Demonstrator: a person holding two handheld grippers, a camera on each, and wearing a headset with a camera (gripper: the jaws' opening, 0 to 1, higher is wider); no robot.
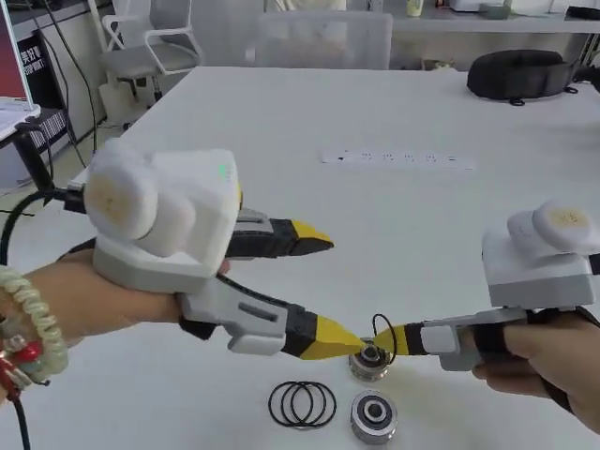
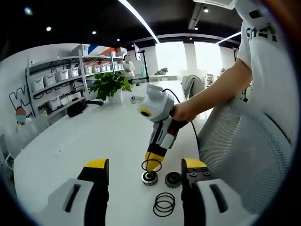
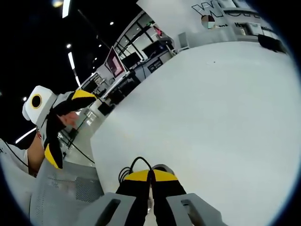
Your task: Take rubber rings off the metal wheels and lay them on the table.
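My right hand-held gripper (image 1: 384,339) pinched tight on rubber ring (image 1: 375,323). Left hand-held gripper (image 1: 344,293) wide open beside metal wheel (image 1: 368,362). I should hold wheel down, pull ring off slowly.

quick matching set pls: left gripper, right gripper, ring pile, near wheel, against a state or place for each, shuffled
Things:
1. left gripper
2. right gripper
3. ring pile
4. near wheel

States:
a. black loops lying flat on the table
b. shut on a ring
c. metal, on the table, free of both grippers
d. open, jaws wide apart

Pairs: 1-d, 2-b, 3-a, 4-c
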